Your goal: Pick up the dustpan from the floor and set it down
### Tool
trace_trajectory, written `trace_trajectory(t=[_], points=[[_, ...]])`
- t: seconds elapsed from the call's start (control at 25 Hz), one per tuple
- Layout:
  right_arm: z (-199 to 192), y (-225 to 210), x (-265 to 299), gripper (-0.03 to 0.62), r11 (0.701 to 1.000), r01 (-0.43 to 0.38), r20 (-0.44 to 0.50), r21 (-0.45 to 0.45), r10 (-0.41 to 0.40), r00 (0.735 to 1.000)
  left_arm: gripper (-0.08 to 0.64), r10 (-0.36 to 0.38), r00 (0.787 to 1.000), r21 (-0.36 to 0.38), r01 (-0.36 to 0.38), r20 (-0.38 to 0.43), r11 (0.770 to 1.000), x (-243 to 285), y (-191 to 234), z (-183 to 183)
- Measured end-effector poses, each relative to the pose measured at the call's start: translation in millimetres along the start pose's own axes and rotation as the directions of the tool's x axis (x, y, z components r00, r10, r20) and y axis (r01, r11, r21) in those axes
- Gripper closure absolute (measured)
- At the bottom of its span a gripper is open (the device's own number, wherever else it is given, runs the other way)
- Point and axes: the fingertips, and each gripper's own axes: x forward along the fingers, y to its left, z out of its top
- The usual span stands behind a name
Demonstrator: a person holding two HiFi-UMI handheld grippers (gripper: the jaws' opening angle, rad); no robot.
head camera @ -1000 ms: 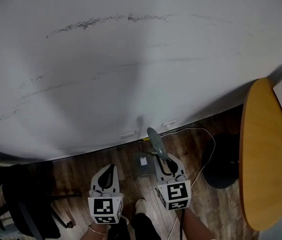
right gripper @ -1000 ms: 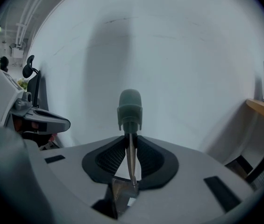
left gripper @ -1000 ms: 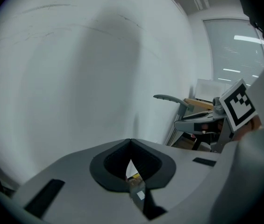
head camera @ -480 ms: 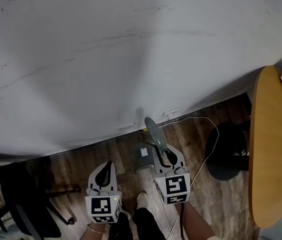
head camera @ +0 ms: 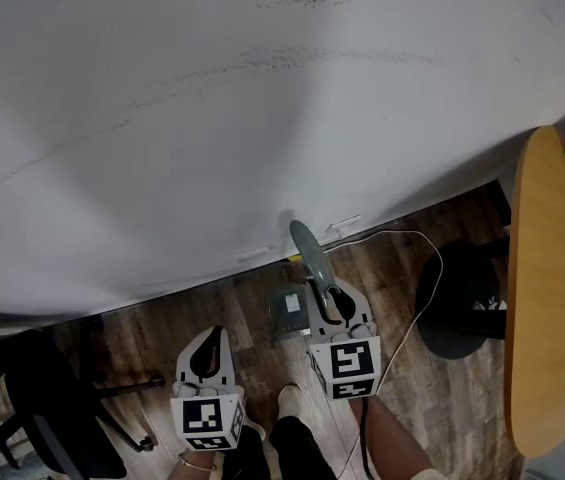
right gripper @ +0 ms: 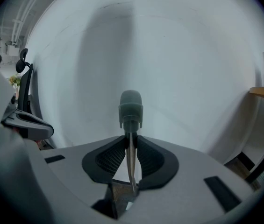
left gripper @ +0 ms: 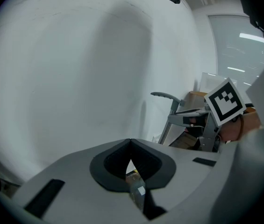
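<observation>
The grey-green dustpan hangs from my right gripper (head camera: 325, 293), whose jaws are shut on its long handle (head camera: 307, 253). Its pan (head camera: 287, 310) sits low over the wooden floor close to the white wall; whether it touches the floor I cannot tell. In the right gripper view the handle (right gripper: 131, 110) rises straight up between the pads. My left gripper (head camera: 214, 338) is to the left, shut with nothing in it; its jaws meet at the tip (left gripper: 131, 142). From there I see the right gripper's marker cube (left gripper: 224, 101) and the dustpan handle (left gripper: 165, 96).
A round wooden table (head camera: 554, 298) stands at the right, with its black base (head camera: 462, 313) on the floor. A white cable (head camera: 414, 288) loops near the wall. A dark chair (head camera: 32, 408) is at the lower left. The person's shoe (head camera: 287, 400) is between the grippers.
Both grippers have come down a little toward the floor. The dustpan has stayed in the right gripper's hold and sunk with it.
</observation>
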Motion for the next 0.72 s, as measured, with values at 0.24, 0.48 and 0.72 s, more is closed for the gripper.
trace_trajectory(t=[0.24, 0.48, 0.72], points=[[5, -3, 9, 0.497, 1.0, 0.001, 0.013, 0.001, -0.001, 1.0, 0.543, 0.004, 1.0, -0.001, -0.004, -0.006, 1.0, 2, 1, -2], [7, -4, 12, 0.497, 1.0, 0.004, 0.024, 0.004, -0.004, 1.0, 0.543, 0.005, 1.0, -0.006, -0.005, -0.007, 1.0, 2, 0, -4], [5, -6, 15, 0.497, 1.0, 0.022, 0.019, -0.008, -0.021, 1.0, 0.543, 0.008, 1.0, -0.003, -0.008, -0.009, 1.0, 1, 3, -3]])
